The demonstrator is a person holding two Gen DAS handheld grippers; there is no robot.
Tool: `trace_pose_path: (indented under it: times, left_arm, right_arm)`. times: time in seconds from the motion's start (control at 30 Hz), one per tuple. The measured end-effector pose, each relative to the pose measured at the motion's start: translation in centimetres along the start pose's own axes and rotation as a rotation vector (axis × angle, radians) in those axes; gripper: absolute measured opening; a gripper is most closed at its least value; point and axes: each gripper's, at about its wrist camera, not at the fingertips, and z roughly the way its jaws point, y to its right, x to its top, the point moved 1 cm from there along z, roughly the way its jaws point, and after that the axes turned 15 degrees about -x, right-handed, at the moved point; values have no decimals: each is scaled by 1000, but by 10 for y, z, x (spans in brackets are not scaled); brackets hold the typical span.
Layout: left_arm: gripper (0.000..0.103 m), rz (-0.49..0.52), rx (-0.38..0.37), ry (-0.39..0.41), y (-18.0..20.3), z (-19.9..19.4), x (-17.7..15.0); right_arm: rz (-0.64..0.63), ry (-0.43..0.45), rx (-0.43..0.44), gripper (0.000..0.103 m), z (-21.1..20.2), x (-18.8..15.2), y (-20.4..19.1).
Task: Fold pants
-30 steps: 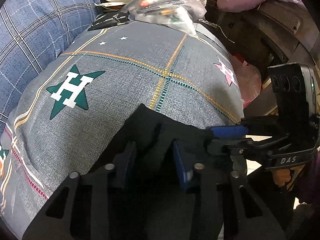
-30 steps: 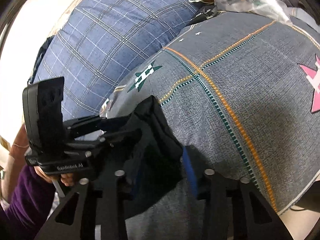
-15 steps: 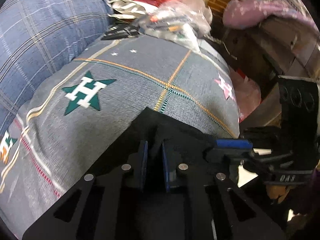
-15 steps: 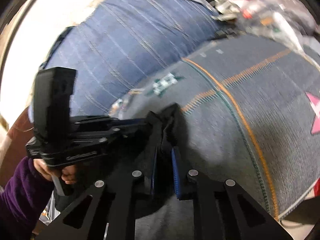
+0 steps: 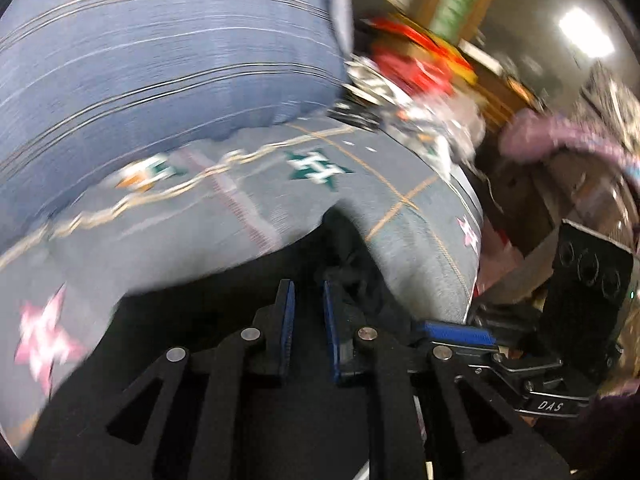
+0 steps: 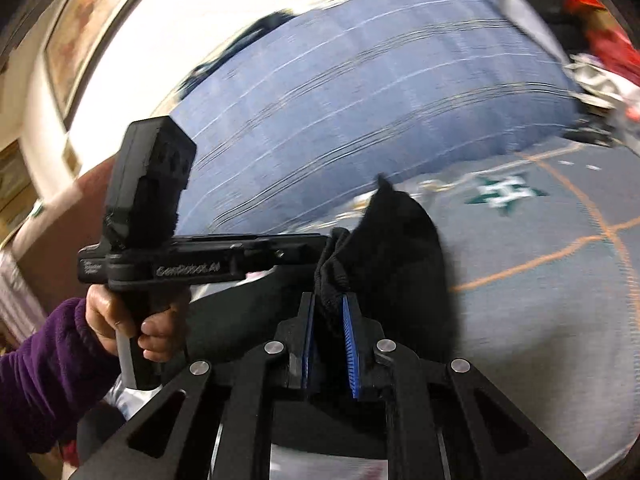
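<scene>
Black pants [image 6: 400, 248] — bunched, rumpled — clamped in both the left gripper [image 5: 308, 320] and right gripper [image 6: 330, 332] fingers.

Left gripper [image 5: 307, 322], lower centre: blue pads nearly closed, pinching black pants [image 5: 352, 256]. Right gripper [image 5: 456, 330], lower right, meets the same cloth. Grey star-print bedcover [image 5: 240, 216] mid-frame; blue checked quilt [image 5: 160, 60] upper left, blurred.

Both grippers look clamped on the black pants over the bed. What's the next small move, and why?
Probably carry the held edge forward over the grey star-print bedspread and lay it down. The left gripper and right gripper each pinch black pants fabric, and the cloth is bunched up off the bed, the fold not yet laid flat.
</scene>
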Motion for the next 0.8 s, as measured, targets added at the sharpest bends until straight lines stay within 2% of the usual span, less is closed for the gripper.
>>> trace_pose_path:
  times: [0.03,0.13,0.2,0.23,0.27,0.33,0.37,0.43,0.47,0.53,0.6,0.67,0.7,0.73,0.77,0.8]
  left_arm:
    - [13,-22,14,21,-8,-12,-10]
    - [19,-85,69,77,-30,-45,-44]
    - [23,-134,95,99,-43,-57,-64]
    - [23,-155,95,105,-48,-61,-74]
    - [23,-167,93,108,-50,-64,-82]
    - [23,-156,95,114,-50,-68,-95]
    - [24,-136,101,119,-48,-69,-100]
    - [31,-101,107,137,-43,-70,-107]
    - [36,-95,105,152,-42,-71,-110]
    - [38,-108,92,166,-44,-71,-114]
    - [38,-120,79,143,-46,-69,-112]
    - [39,-122,77,158,-45,-75,-114]
    - [41,-123,73,170,-45,-77,-114]
    - [43,-126,77,175,-44,-81,-119]
    - [43,-128,83,178,-44,-81,-120]
    - [43,-130,88,180,-44,-82,-120]
  right_arm:
    - [-16,-17,30,3,4,-5,-16]
    - [-55,-87,68,4,20,-20,-51]
    - [-124,-164,49,4,39,-35,-75]
    - [-150,-220,61,8,48,-41,-84]
    - [-139,-254,78,9,52,-42,-85]
    - [-86,-236,99,9,49,-36,-75]
    - [-52,-188,78,11,44,-30,-64]
    - [11,-117,28,30,35,-23,-45]
    - [36,-98,9,32,33,-21,-37]
    - [54,-79,-33,33,33,-18,-28]
    - [53,-100,-32,33,38,-18,-25]
    - [26,-107,-28,33,40,-21,-31]
    - [-6,-111,-52,32,45,-21,-36]
    - [-56,-150,-98,32,55,-29,-42]
    - [-97,-249,-154,32,74,-40,-45]
    - [-110,-274,-179,32,81,-47,-47]
